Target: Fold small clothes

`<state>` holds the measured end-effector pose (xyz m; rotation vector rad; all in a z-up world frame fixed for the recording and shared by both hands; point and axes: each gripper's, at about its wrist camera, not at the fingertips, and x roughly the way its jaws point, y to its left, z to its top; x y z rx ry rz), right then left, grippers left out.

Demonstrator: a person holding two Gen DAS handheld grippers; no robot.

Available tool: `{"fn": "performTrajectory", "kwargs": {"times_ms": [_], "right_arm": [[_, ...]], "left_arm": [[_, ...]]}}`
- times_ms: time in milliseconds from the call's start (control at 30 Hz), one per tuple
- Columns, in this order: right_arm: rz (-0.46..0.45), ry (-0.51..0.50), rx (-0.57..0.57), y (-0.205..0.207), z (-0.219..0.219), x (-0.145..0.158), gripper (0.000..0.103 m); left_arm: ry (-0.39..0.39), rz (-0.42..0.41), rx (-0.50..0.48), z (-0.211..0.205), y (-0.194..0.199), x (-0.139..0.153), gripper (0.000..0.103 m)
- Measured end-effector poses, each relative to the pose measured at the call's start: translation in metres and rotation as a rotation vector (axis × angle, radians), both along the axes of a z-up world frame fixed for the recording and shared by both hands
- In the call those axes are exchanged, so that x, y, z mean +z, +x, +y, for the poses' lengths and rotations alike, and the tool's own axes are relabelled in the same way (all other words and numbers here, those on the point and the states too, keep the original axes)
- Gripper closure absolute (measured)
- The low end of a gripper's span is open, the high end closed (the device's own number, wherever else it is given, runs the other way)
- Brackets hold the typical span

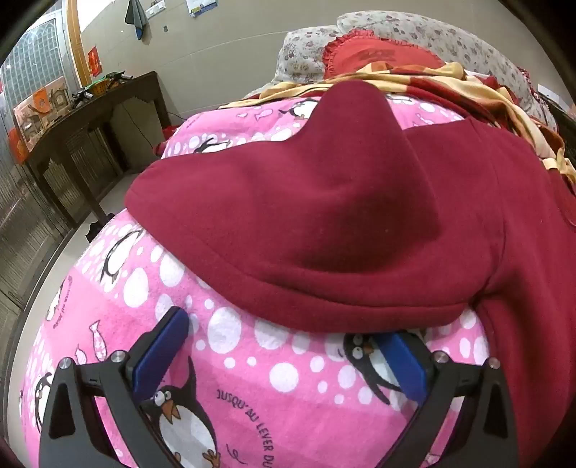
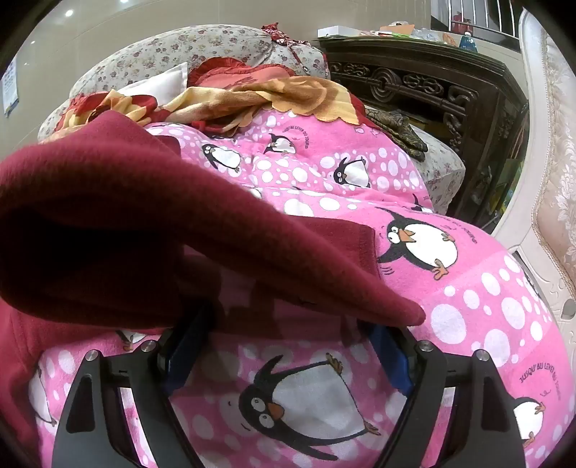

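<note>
A maroon fleece garment [image 1: 324, 216] lies spread on a pink penguin-print blanket [image 1: 252, 378] that covers the bed, with a folded flap of it bulging toward the near edge. In the left wrist view the left gripper [image 1: 284, 345] sits low over the blanket just short of the garment's near hem, its jaws spread wide and holding nothing; the left blue pad [image 1: 160, 354] rests clear on the pink cloth, while the tip of the right one is tucked just under the overhanging hem.

In the right wrist view the right gripper [image 2: 284, 331] is also spread wide and empty of any grip. Its fingertips are hidden beneath a lifted fold of the maroon fleece garment [image 2: 144, 223], which blocks most of the left and middle of that view.

At the far end of the bed a crumpled yellow and red blanket [image 2: 259, 97] lies against a red ruffled cushion [image 1: 378, 54] and a floral pillow [image 2: 172, 50]. A dark carved wooden cabinet [image 2: 424, 86] stands to the far right, and a white upholstered chair [image 2: 550, 144] beside it. On the left, a dark wooden side table [image 1: 93, 108] stands against the wall with clutter on top, and a grey cloth [image 1: 135, 14] hangs on the wall above.
</note>
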<state>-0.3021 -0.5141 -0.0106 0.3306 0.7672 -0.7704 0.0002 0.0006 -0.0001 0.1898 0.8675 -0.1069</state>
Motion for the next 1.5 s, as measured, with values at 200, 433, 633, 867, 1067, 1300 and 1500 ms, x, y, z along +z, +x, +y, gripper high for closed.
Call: {"fn": "performTrajectory", "kwargs": {"times_ms": [200, 433, 633, 867, 1067, 1300, 1500], "right_arm": [[0.000, 0.000, 0.000, 0.001, 0.000, 0.000, 0.009], [0.000, 0.001, 0.000, 0.002, -0.001, 0.001, 0.009], [0.000, 0.001, 0.000, 0.003, -0.002, 0.001, 0.009], [0.000, 0.001, 0.000, 0.005, -0.002, 0.002, 0.009], [0.000, 0.001, 0.000, 0.006, -0.003, 0.002, 0.009], [0.001, -0.001, -0.002, 0.008, -0.003, 0.003, 0.009], [0.038, 0.054, 0.039, -0.002, -0.004, 0.012, 0.010]], "left_arm": [[0.005, -0.002, 0.000, 0.000, 0.000, 0.000, 0.000], [0.006, -0.002, 0.000, 0.000, 0.000, 0.000, 0.000], [0.006, -0.002, 0.000, 0.000, 0.000, 0.000, 0.000], [0.006, -0.001, 0.000, 0.000, 0.000, 0.000, 0.000], [0.005, 0.004, 0.000, 0.002, 0.001, 0.000, 0.000], [-0.003, 0.050, -0.035, 0.004, -0.015, 0.007, 0.000], [-0.028, 0.057, -0.101, -0.002, -0.053, 0.018, 0.000]]}}
